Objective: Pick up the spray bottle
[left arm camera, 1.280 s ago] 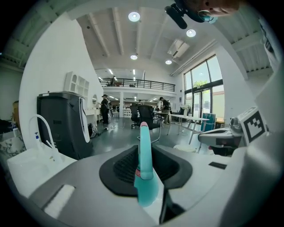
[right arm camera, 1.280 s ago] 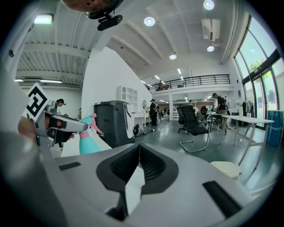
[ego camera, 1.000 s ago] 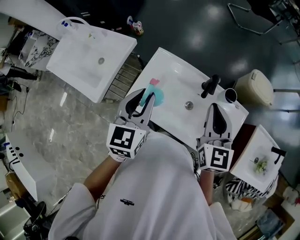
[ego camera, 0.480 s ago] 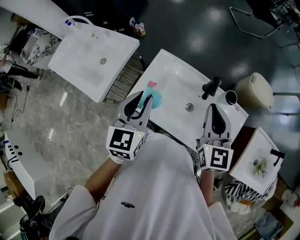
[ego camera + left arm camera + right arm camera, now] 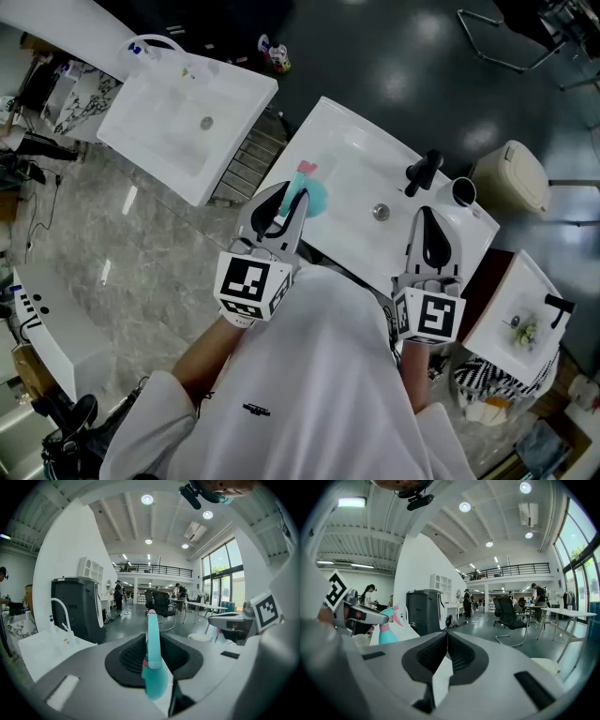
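Showroom, dark glossy floor, white sink [image 5: 361,159] at centre of head view. Left gripper [image 5: 292,195] clamped on teal, pink-nozzled spray bottle [image 5: 315,195], over sink's left part, centre-left of frame. Right gripper [image 5: 428,214] lower right, jaws pressed together, nothing between them, just below black faucet [image 5: 422,172].

far sink [image 5: 159,131]: sits a touch further right in the head view than a second ago
near sink [image 5: 356,178]: shifted right by the same small amount
dark object on the near-left floor [image 5: 82,412]: further right; what it is cannot be told
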A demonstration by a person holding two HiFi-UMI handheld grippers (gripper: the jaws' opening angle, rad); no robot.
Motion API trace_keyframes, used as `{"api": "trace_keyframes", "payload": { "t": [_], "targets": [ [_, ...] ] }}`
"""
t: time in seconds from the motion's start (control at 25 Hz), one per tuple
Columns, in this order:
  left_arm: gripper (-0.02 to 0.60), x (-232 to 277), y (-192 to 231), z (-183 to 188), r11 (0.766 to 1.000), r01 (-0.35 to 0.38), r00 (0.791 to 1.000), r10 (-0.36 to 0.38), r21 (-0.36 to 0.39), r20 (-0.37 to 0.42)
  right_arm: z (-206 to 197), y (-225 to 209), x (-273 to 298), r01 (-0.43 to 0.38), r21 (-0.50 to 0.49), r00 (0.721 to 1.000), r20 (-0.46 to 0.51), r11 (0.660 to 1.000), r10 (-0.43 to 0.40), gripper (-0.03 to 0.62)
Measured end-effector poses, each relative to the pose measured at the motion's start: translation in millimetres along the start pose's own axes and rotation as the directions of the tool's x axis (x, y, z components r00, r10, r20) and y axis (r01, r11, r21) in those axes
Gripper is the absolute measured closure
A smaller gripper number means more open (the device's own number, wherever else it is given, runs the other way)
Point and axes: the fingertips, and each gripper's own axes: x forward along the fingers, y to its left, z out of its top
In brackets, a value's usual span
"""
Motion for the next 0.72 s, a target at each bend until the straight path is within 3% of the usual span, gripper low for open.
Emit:
{"api": "trace_keyframes", "payload": {
  "t": [0.72],
  "targets": [
    [0.492, 2.6, 0.8, -0.8, 1.000, -0.009, 1.000, 0.009, 0.004, -0.008, 2.0, 0.5, 4.0, -0.020, 0.016, 1.000, 0.016, 1.000, 0.020, 0.588]
  ]
}}
